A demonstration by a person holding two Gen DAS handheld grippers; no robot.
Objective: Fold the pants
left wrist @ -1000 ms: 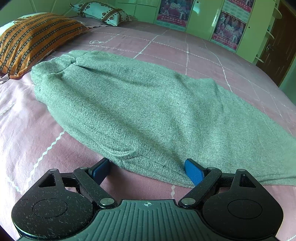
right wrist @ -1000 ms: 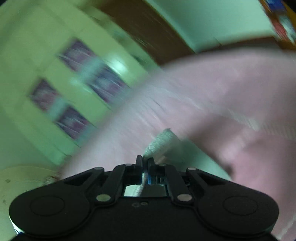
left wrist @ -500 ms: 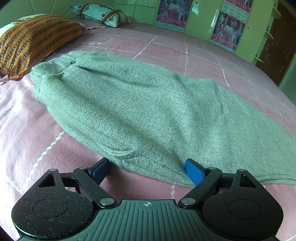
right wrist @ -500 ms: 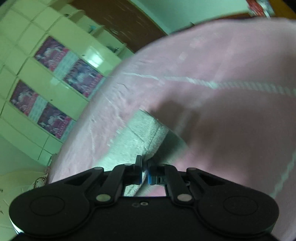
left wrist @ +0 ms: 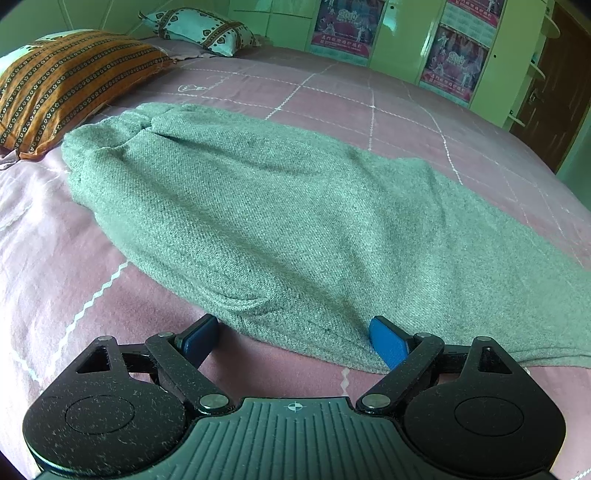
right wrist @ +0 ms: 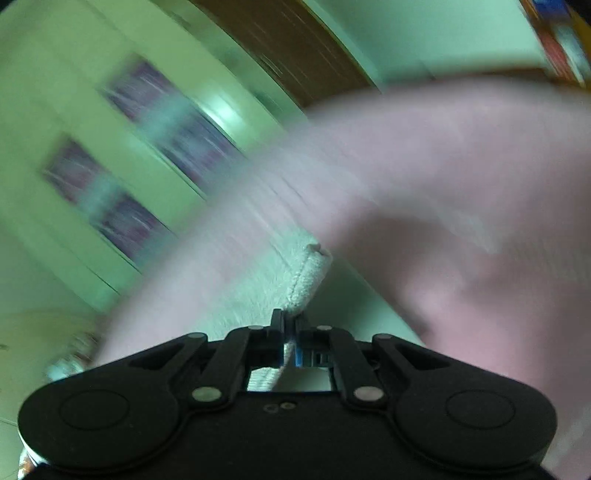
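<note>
Right gripper (right wrist: 289, 334) pinches the pants (right wrist: 269, 291) hem; left gripper (left wrist: 293, 341) spread wide at pants' near edge

The left gripper (left wrist: 291, 338) stood wide open and angled downward, while the right gripper (right wrist: 289, 332) was clamped shut on cloth.

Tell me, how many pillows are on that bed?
2. A striped orange pillow lies at the far left, just beyond the grey pants' end. A pale patterned pillow sits behind it near the wall. Others may lie outside the picture.
</note>
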